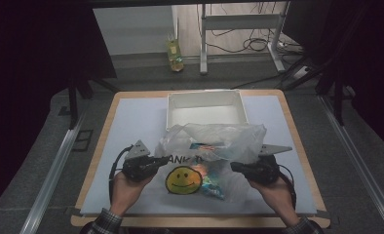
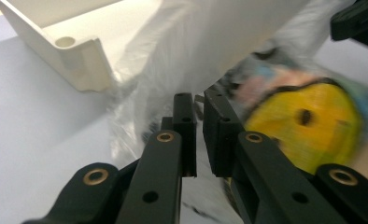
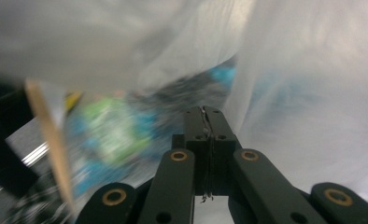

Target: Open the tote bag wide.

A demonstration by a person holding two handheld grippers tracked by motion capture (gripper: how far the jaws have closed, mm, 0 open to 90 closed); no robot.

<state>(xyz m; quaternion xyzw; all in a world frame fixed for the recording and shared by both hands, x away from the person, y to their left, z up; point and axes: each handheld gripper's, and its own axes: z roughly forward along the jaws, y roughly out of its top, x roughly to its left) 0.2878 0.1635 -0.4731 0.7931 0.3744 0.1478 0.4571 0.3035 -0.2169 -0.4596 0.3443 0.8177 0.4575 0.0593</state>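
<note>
A thin clear plastic bag (image 1: 214,141) with a yellow smiley face (image 1: 183,179) hangs between my two grippers over the white mat. Colourful snack packets (image 1: 212,183) show through its film. My left gripper (image 1: 164,160) grips the bag's left edge. In the left gripper view its jaws (image 2: 198,100) stand almost together with bag film in the narrow slit, and the smiley face (image 2: 308,126) lies just to the right. My right gripper (image 1: 234,167) holds the bag's right side; in the right gripper view its pads (image 3: 204,111) are pressed flat on a strip of film, with blurred packets (image 3: 112,130) beyond.
An open white box (image 1: 204,93) stands just behind the bag at the back of the mat; its corner (image 2: 79,60) shows in the left gripper view. The wooden table edge (image 1: 297,146) frames the mat. A yellow bottle (image 1: 175,56) stands on the floor beyond.
</note>
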